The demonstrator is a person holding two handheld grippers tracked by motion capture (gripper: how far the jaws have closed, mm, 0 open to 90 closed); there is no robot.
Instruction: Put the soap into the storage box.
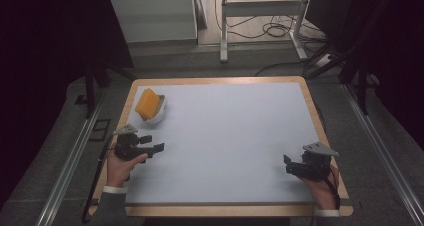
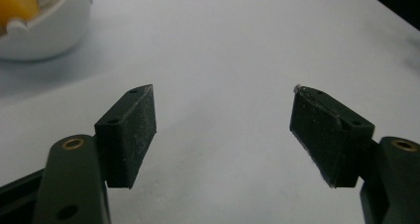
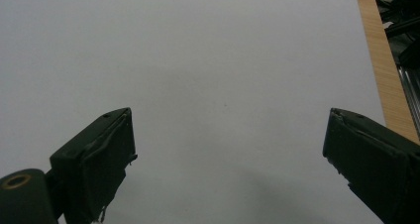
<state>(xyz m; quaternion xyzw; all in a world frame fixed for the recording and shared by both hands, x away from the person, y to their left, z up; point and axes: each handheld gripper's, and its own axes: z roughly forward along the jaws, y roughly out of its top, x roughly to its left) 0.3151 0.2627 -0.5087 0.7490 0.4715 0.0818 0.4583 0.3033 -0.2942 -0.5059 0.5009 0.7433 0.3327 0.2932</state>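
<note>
A white bowl (image 1: 156, 112) stands near the far left corner of the table (image 1: 225, 131), and an orange block (image 1: 147, 103) that looks like a sponge sits in it, leaning up over its rim on the left side. In the left gripper view the same bowl (image 2: 47, 28) fills the top left corner, with the orange block (image 2: 16, 3) just showing inside, and both lie well off to the side of the line between the jaws. The left gripper (image 1: 152, 143) is the nearer of the two tools to the bowl: it is held low over the pale table top on the near left, a short way on the person's side of the bowl and apart from it, its jaws pointing across the table toward the right. Its jaws stand wide apart with bare table top between them, and the pads (image 2: 141, 130) touch nothing. The left hand (image 1: 122, 166) grips the tool from beneath, a white cuff at the wrist. The right gripper (image 1: 290, 165) rests far off at the near right corner, close to the wooden edge of the table, its jaws pointing left. They too are spread wide, empty, with plain table surface (image 3: 223, 85) between them and the wooden border (image 3: 381, 60) at the side. The right hand (image 1: 322, 186) holds it from below
</note>
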